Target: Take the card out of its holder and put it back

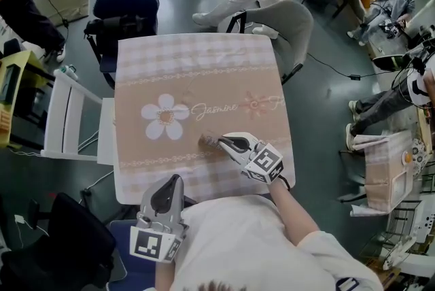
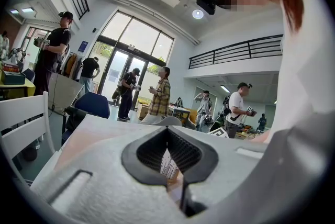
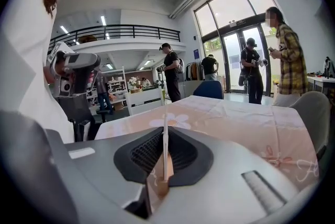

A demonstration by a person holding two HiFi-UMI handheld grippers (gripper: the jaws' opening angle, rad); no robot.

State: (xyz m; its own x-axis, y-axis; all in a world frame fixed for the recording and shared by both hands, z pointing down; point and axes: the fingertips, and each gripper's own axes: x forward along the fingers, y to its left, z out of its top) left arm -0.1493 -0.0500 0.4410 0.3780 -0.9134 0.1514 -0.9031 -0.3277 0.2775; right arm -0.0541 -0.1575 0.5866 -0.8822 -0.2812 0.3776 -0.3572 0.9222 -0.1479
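- The left gripper (image 1: pixel 173 182), at the lower left of the head view beside the person's white shirt (image 1: pixel 238 242), is clamping what looks like a small white printed card (image 2: pixel 168 164). Only a sliver of it is showing in the gap between its closed jaws.
- The right gripper (image 1: pixel 217 141), at lower centre, is pinching a thin brownish flat holder (image 3: pixel 165 139) edge-on. It is hovering just over the pink checked tablecloth with a white flower (image 1: pixel 204 72).
- The card is probably behaving as light, thin, slick and bendable. Gripping it by one short edge is leaving the leading edge free for the slot.
- The holder is looking flimsy, so taking it near its closed end is keeping the mouth clear.
- I am counting one card, one holder and two grippers.
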